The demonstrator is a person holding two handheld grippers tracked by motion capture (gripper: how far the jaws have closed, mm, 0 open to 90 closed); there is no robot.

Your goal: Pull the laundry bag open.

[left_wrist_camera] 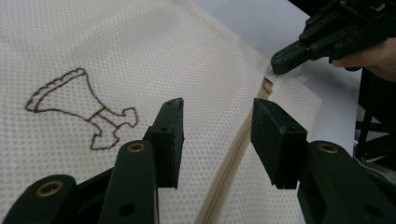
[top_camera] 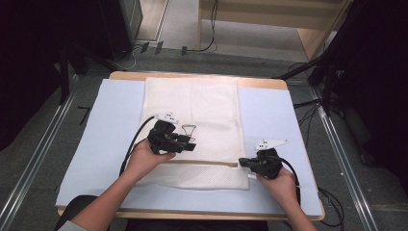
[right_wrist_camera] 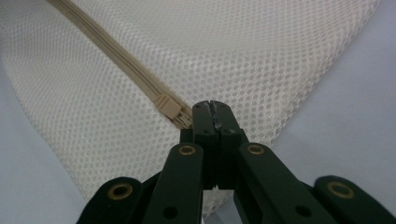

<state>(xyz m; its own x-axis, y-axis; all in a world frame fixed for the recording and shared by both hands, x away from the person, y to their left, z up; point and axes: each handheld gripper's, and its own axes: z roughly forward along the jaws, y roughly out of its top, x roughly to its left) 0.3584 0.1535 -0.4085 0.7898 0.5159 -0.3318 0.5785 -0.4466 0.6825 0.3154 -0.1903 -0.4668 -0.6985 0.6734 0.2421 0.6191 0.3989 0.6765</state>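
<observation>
Mesh laundry bag on the worktop, zip end pinched

The right claw (right_wrist_camera: 212, 109) is clenched on the bag's corner beside the zip slider (right_wrist_camera: 169, 107). The zip (left_wrist_camera: 233, 154) runs crosswise from there toward the left claw (left_wrist_camera: 217, 140), which is released, straddling it. Beyond, the mesh bag (top_camera: 192, 103) stretches away from the person.

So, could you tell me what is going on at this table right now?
A person is working on a white mesh laundry bag that lies flat on the table, with a gripper in each hand. The right gripper is shut at the end of the bag's beige zipper, right beside the slider; whether it pinches the pull tab or the fabric is hard to tell. The left gripper is open, its jaws on either side of the zipper line, near the embroidered brown emblem.
</observation>
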